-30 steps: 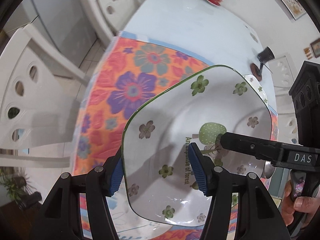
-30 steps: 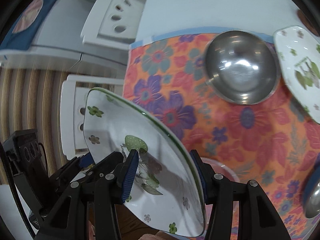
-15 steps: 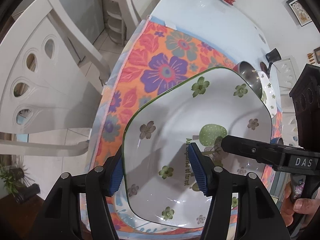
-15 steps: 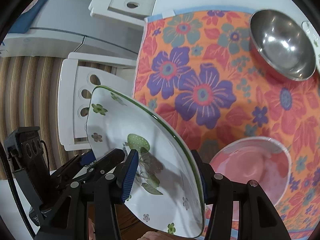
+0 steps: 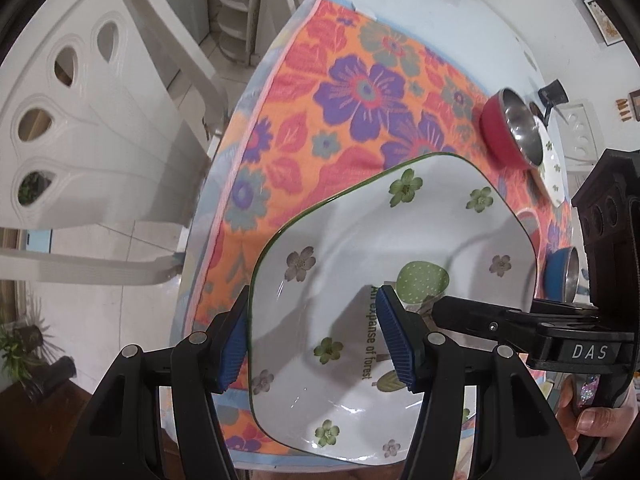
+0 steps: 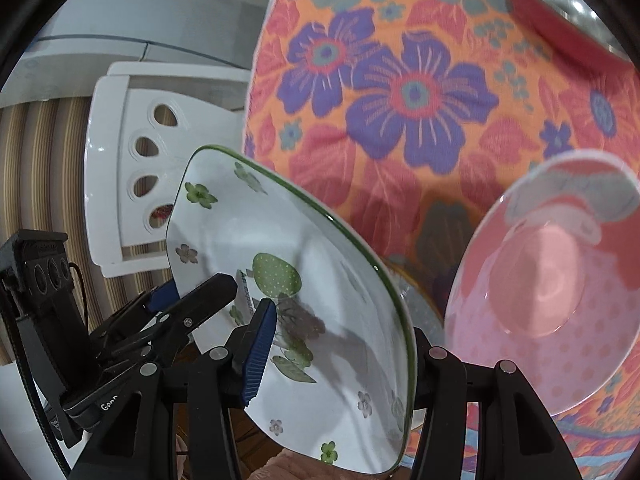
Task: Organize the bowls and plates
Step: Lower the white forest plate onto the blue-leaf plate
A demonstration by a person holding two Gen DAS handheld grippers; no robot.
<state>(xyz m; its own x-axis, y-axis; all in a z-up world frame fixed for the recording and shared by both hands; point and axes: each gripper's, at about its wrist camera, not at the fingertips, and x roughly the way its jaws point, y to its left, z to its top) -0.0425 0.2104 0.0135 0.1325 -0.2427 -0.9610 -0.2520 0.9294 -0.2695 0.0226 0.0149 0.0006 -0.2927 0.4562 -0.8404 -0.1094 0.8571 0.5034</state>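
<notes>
A white squarish plate with a green rim and flower prints [image 5: 400, 248] is held by both grippers above the near edge of the flowered cloth. My left gripper [image 5: 316, 340] is shut on its left rim. My right gripper [image 6: 336, 352] is shut on the opposite rim; the plate shows tilted in the right wrist view [image 6: 304, 264]. A pink bowl [image 6: 548, 280] sits on the cloth just right of the plate. A red steel-lined bowl [image 5: 512, 132], a second flowered plate [image 5: 554, 168] behind it and a blue bowl [image 5: 562, 272] lie further right.
The orange flowered cloth [image 5: 360, 80] covers the near part of a pale blue table [image 5: 420, 8]. White plastic chairs [image 5: 80, 120] stand close at the left edge. Small items stand at the table's far end.
Both grippers have lowered the plate and drawn it back toward the near edge of the cloth. The pink bowl now looms close on the right; the grip is unchanged.
</notes>
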